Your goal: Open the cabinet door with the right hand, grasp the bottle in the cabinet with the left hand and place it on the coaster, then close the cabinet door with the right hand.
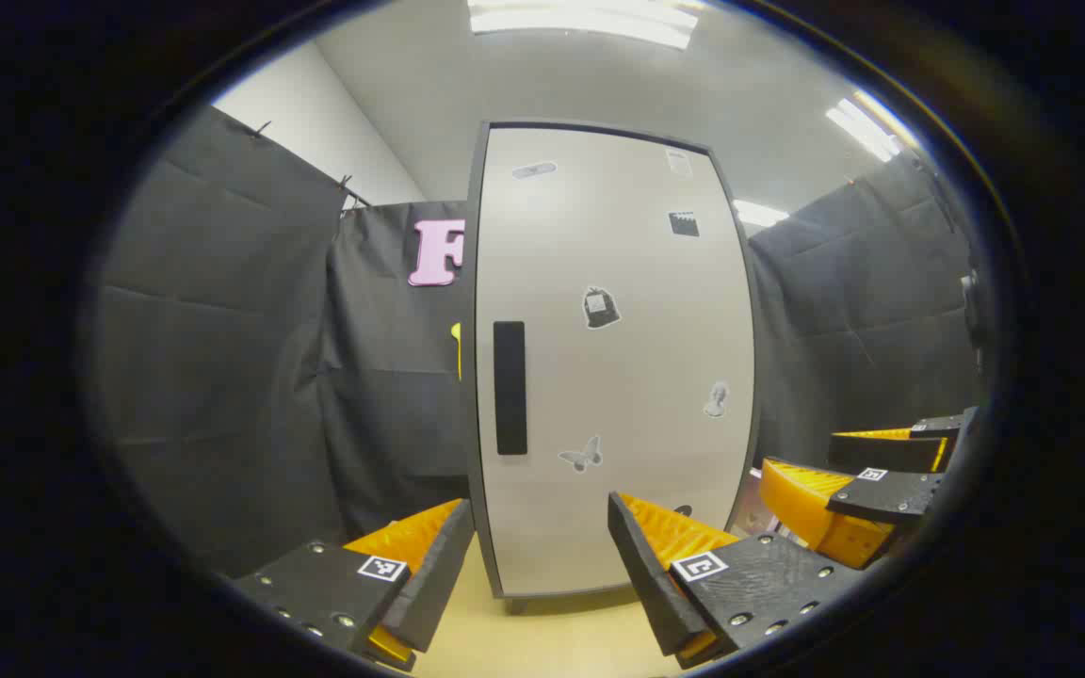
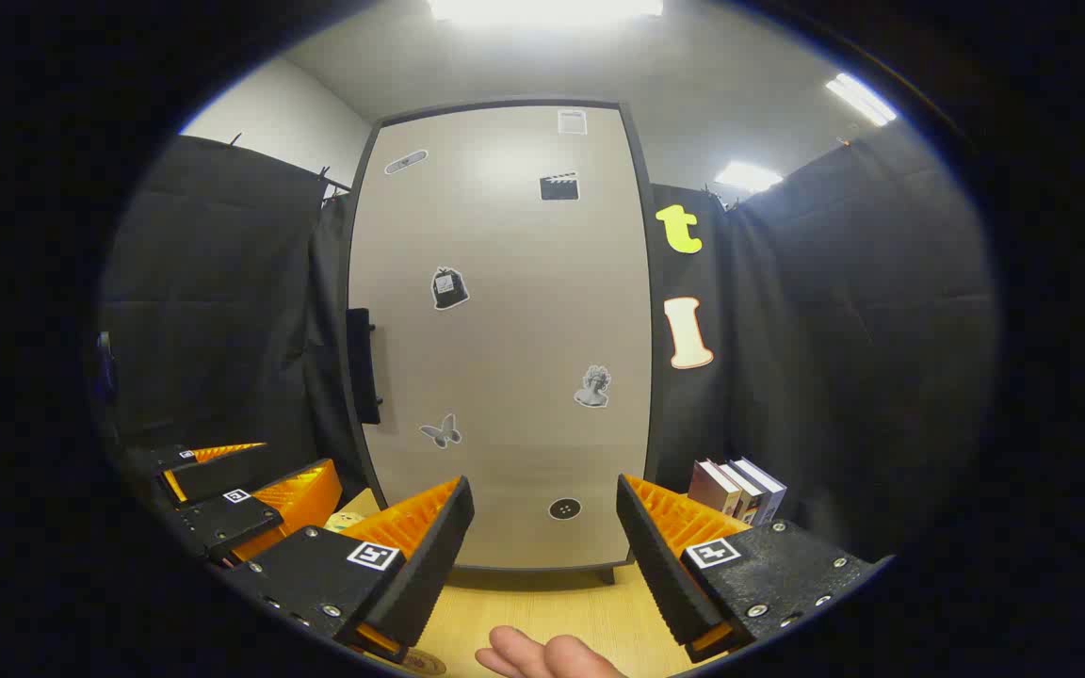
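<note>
In the left gripper view, the left tongs stood wide apart with nothing between the fingers, held above the pale wooden desk. Straight ahead of them rose the cabinet, its light door shut, so the bottle inside could not be seen. A dark vertical handle sat on the door near its left edge, above the left finger. Small stickers dotted the door, among them a butterfly sticker just above the gap between the fingers. Off to the right of these tongs, the right tongs showed at the edge, also parted and holding nothing.

In the right gripper view, the right tongs were spread wide and empty, pointed at the same closed cabinet door. The handle lay up and to the left of the left finger. The left tongs appeared to the left, open and empty. A row of books stood just beyond the right finger, beside the cabinet. Part of a hand showed below the tongs, over the desk.
</note>
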The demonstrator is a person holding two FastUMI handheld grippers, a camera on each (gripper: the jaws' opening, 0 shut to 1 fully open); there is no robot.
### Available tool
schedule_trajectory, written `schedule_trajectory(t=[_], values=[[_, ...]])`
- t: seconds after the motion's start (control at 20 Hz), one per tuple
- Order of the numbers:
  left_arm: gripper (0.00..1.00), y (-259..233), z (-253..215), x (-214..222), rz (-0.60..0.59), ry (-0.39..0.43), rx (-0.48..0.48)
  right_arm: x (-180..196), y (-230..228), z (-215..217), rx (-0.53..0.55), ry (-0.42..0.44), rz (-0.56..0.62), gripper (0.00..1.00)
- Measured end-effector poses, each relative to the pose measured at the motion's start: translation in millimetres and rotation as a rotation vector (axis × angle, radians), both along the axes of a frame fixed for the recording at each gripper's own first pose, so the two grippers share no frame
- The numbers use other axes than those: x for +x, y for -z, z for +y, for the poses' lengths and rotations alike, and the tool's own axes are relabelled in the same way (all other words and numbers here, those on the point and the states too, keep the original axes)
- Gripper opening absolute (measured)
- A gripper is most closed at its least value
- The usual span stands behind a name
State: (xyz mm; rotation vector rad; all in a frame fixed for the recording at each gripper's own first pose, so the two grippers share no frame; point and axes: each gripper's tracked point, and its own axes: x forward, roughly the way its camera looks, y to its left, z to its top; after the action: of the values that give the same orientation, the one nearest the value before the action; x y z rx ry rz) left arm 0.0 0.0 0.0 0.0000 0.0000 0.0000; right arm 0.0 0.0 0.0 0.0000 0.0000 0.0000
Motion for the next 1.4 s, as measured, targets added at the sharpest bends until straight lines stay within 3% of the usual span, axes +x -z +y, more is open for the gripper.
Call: schedule_trajectory(t=[0.9, 1.4], values=[[0.86, -13, -9, -6, -0.029, 0.044, 0.019, 0, -6, 1, 0.0, 0.01, -0.008, 0.94], [0.85, -20, 16, -15, -0.05, 0.016, 0.022, 19, -26, 20, 0.004, -0.007, -0.034, 0.94]])
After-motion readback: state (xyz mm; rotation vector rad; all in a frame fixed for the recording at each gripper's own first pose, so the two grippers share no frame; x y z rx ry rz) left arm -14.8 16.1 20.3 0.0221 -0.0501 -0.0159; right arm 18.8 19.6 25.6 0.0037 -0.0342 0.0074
